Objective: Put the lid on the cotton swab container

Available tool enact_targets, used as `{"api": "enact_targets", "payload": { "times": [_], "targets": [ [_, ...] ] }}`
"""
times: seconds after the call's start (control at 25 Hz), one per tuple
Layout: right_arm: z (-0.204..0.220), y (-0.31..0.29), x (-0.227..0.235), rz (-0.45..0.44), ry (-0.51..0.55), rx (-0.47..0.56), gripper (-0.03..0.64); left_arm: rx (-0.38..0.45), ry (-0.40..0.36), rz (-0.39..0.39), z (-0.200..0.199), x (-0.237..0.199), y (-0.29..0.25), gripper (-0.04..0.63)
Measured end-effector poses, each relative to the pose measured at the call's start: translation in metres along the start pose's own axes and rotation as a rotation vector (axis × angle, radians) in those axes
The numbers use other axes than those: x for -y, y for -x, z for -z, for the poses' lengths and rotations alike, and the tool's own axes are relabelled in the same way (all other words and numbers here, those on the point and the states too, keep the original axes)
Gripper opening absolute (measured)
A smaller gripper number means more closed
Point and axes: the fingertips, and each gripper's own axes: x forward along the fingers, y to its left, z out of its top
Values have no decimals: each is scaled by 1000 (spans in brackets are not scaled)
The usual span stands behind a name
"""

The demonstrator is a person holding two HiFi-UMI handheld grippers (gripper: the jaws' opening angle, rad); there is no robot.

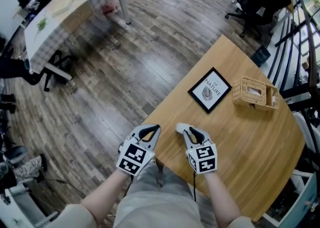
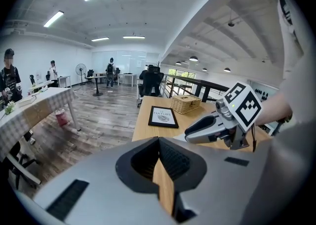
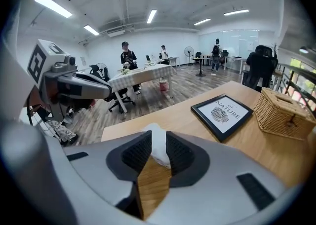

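Observation:
A small white rounded piece [image 1: 180, 127] rests on the wooden table [image 1: 240, 137] near its front left corner. My right gripper [image 1: 186, 130] is shut on it. In the right gripper view the white piece [image 3: 159, 151] sits pinched between the two dark pads [image 3: 137, 152], and the right gripper [image 3: 158, 138] points across the table. My left gripper [image 1: 151, 128] hovers at the table's left edge, shut with nothing in it; in its own view the left gripper [image 2: 159, 143] shows only table wood past the tips. No separate swab container is visible.
A black-framed leaf picture [image 1: 209, 90] lies mid-table. A wicker basket [image 1: 255, 93] stands behind it to the right. A railing [image 1: 300, 32] runs along the table's right side. Across the wood floor stand a cloth-covered table [image 1: 65, 12], office chairs and people.

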Motion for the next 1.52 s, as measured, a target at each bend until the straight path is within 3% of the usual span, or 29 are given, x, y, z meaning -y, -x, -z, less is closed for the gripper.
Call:
{"api": "enact_targets", "payload": {
  "times": [0.68, 0.88, 1.52],
  "targets": [
    [-12, 15, -11, 75, -2, -1, 107, 26, -65, 42, -23, 1, 23, 21],
    [-49, 53, -19, 97, -29, 93, 96, 81, -88, 45, -47, 1, 40, 21],
    [-163, 217, -43, 152, 46, 466, 52, 324, -211, -9, -150, 32, 127, 21]
  ]
}}
